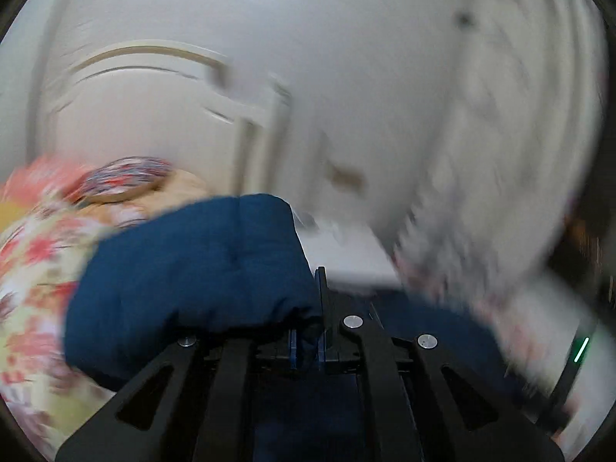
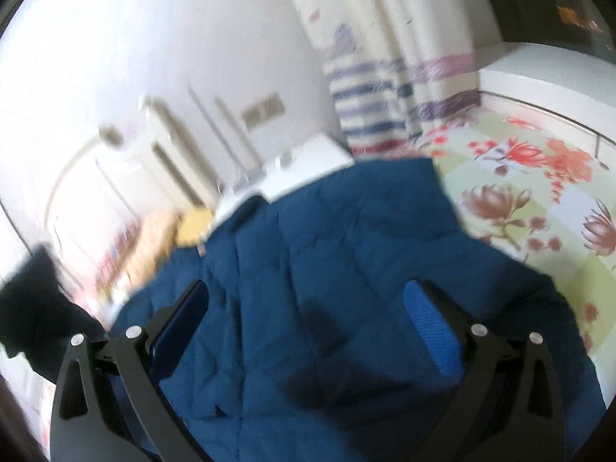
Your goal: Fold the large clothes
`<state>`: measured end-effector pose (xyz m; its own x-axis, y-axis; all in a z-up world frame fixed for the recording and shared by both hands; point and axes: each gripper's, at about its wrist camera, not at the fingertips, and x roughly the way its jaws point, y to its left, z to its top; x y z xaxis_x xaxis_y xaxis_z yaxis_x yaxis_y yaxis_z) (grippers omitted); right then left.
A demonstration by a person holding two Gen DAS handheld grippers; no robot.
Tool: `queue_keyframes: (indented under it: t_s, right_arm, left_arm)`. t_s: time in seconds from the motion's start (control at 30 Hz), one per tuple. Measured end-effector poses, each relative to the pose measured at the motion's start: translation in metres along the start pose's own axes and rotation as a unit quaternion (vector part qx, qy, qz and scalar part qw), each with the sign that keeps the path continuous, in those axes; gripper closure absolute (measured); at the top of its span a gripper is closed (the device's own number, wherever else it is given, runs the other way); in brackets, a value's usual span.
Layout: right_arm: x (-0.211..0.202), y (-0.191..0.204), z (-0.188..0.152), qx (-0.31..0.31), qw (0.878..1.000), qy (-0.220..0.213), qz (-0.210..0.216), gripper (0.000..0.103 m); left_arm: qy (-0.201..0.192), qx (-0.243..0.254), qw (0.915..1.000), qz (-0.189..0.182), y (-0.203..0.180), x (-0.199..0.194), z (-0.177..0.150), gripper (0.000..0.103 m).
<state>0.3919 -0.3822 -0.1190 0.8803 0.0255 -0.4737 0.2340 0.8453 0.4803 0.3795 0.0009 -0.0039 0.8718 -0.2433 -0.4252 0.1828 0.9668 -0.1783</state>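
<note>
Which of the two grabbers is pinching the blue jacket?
The left gripper. Its fingers are squeezed shut with a fold of the blue jacket bunched between them. The right gripper has its fingers spread wide apart above the jacket, pinching nothing.

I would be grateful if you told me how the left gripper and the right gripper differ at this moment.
The left gripper is shut, while the right gripper stands wide open. The left gripper pinches a bunched fold of the blue quilted jacket between its pads; the right gripper holds nothing, and the jacket only lies spread beneath its fingers. Both have black fingers with blue pads, and both are over the floral bedsheet.
</note>
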Motion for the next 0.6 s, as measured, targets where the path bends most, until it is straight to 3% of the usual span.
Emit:
queue_keyframes:
  t_s: [0.07, 0.13, 0.17, 0.2, 0.23, 0.27, 0.3, 0.33, 0.37, 0.47, 0.5, 0.53, 0.6]
  right_arm:
    - [-0.001, -0.006, 0.002, 0.016, 1.0, -0.005, 0.001, 0.003]
    - [-0.001, -0.01, 0.004, 0.025, 1.0, -0.009, 0.003, 0.003]
    - [-0.002, -0.01, 0.004, 0.026, 1.0, -0.011, 0.004, 0.003]
    - [-0.002, -0.011, 0.005, 0.026, 1.0, -0.011, 0.006, 0.003]
    - [0.0, -0.01, 0.005, 0.025, 1.0, -0.007, 0.008, 0.003]
    - [-0.001, -0.009, 0.003, 0.024, 1.0, -0.007, 0.007, 0.003]
    - [-0.001, -0.008, 0.003, 0.024, 1.0, -0.009, 0.008, 0.003]
    - [-0.001, -0.008, 0.004, 0.023, 1.0, -0.008, 0.009, 0.003]
    - [0.0, -0.006, 0.002, 0.023, 1.0, -0.006, 0.009, 0.003]
    - [0.001, -0.007, 0.002, 0.026, 1.0, -0.004, 0.009, 0.003]
    - [0.001, -0.007, 0.002, 0.027, 1.0, -0.004, 0.009, 0.003]
    - [0.001, -0.008, 0.002, 0.028, 1.0, -0.004, 0.01, 0.003]
    - [0.0, -0.007, 0.002, 0.028, 1.0, -0.003, 0.009, 0.003]
  left_arm:
    - [0.073, 0.042, 0.9963, -0.018, -0.046, 0.039, -0.03, 0.099]
    - [0.17, 0.094, 0.9804, -0.032, -0.085, 0.081, -0.072, 0.099]
    - [0.189, 0.109, 0.9753, -0.033, -0.09, 0.09, -0.088, 0.095]
    - [0.192, 0.146, 0.9704, -0.011, -0.102, 0.095, -0.104, 0.087]
    - [0.19, 0.155, 0.9695, -0.006, -0.1, 0.097, -0.103, 0.086]
    - [0.193, 0.153, 0.9689, -0.023, -0.1, 0.093, -0.098, 0.069]
    - [0.197, 0.143, 0.9689, -0.045, -0.098, 0.088, -0.093, 0.031]
    - [0.194, 0.126, 0.9688, -0.089, -0.095, 0.079, -0.084, 0.016]
    - [0.179, 0.119, 0.9713, -0.101, -0.093, 0.072, -0.076, 0.009]
    - [0.088, 0.123, 0.9827, -0.108, -0.089, 0.019, -0.049, 0.009]
    - [0.039, 0.106, 0.9879, -0.106, -0.081, -0.001, -0.04, 0.005]
    - [-0.007, 0.08, 0.993, -0.087, -0.068, -0.021, -0.033, 0.004]
    - [-0.028, 0.04, 0.9985, -0.026, -0.041, -0.035, -0.026, 0.004]
